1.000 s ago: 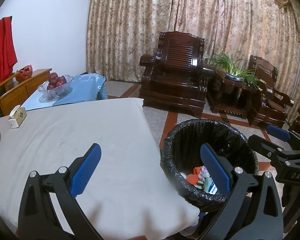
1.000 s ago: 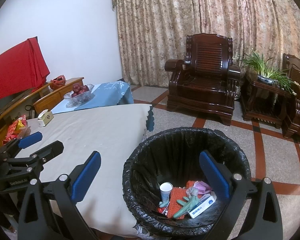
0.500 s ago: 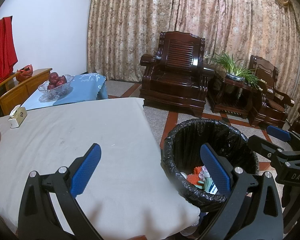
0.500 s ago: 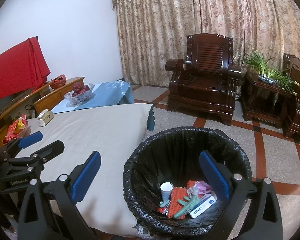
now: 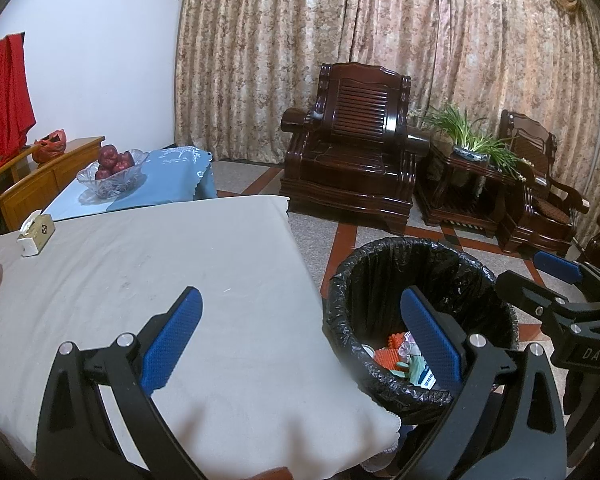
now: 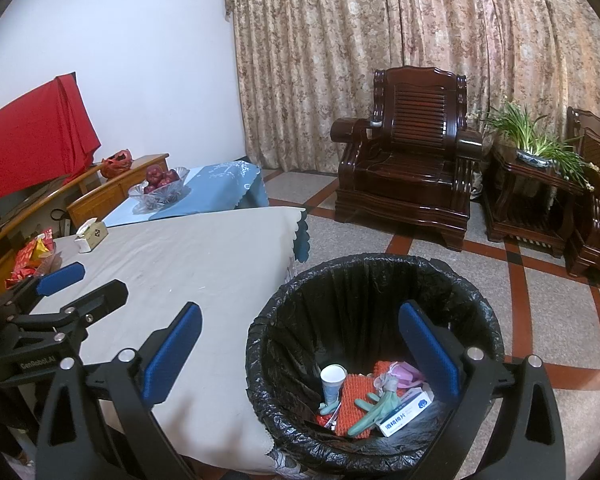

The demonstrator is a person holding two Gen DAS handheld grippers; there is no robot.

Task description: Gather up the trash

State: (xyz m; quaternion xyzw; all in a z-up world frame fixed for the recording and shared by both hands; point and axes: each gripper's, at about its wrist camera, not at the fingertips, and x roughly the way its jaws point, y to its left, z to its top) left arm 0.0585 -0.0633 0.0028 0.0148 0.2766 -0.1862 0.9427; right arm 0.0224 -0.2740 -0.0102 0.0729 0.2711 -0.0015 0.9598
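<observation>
Both the left gripper (image 5: 300, 332) and right gripper (image 6: 300, 350) are hanging wide apart, empty; only the right view is showing the paper cup (image 6: 333, 381) in the bin (image 6: 380, 268).

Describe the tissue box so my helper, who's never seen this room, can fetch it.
On the grey-clothed table, look to the far left edge. The tissue box sits there alone, small, white tissue poking out, nearer than the glass fruit bowl.
</observation>
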